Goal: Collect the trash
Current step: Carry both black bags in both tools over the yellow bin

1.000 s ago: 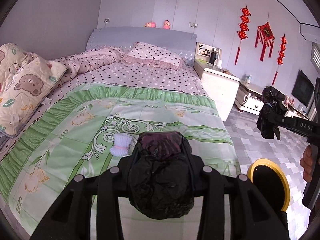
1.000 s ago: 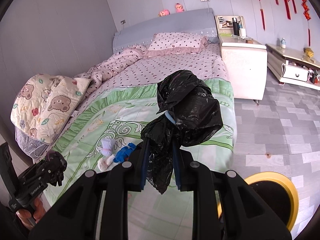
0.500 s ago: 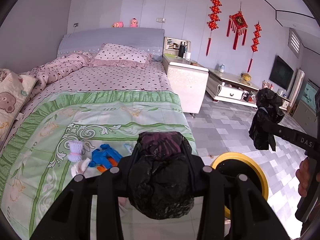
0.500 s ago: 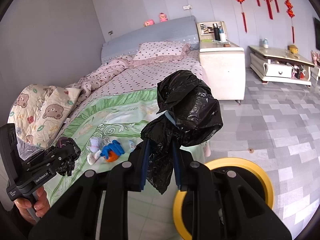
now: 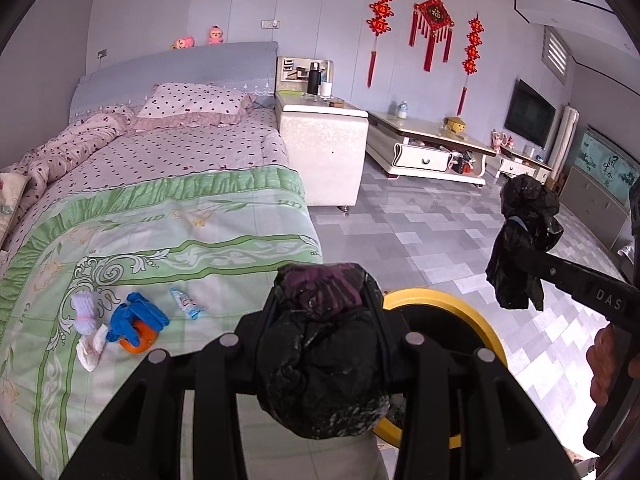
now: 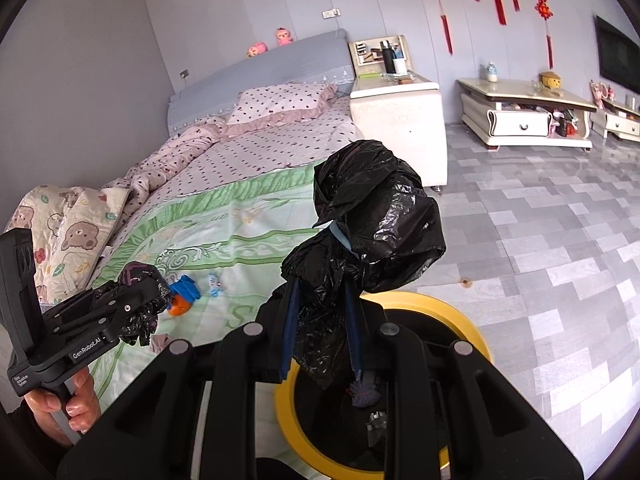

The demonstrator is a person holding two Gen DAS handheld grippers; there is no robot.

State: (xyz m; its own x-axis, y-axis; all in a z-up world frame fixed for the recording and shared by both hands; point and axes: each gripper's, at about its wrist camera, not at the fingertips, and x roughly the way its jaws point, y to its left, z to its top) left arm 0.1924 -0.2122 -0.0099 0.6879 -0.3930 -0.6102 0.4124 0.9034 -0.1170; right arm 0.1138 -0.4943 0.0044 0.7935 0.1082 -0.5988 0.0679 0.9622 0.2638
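My left gripper [image 5: 320, 312] is shut on a wad of black plastic bag [image 5: 320, 360]; it also shows in the right wrist view [image 6: 136, 292]. My right gripper [image 6: 324, 296] is shut on another part of black bag [image 6: 376, 220], seen too in the left wrist view [image 5: 524, 240]. Both hang above a yellow-rimmed bin [image 5: 452, 308] [image 6: 440, 308] on the floor beside the bed. On the green bedspread [image 5: 180, 240] lie a blue glove [image 5: 136, 316] over an orange item [image 5: 138, 342], a small wrapper [image 5: 186, 304], white tissue [image 5: 90, 350] and a pale knitted piece [image 5: 84, 312].
A white nightstand [image 5: 324, 148] stands by the bed head. A low white TV cabinet [image 5: 432, 148] runs along the far wall. A bear-print pillow [image 6: 68, 232] lies at the bed's left edge. Grey tiled floor [image 6: 540, 240] spreads to the right.
Both views have swung right, off the bed, bringing the yellow bin under the grippers. The trash on the bedspread has shifted left in view. Both grippers stay shut on the black bag.
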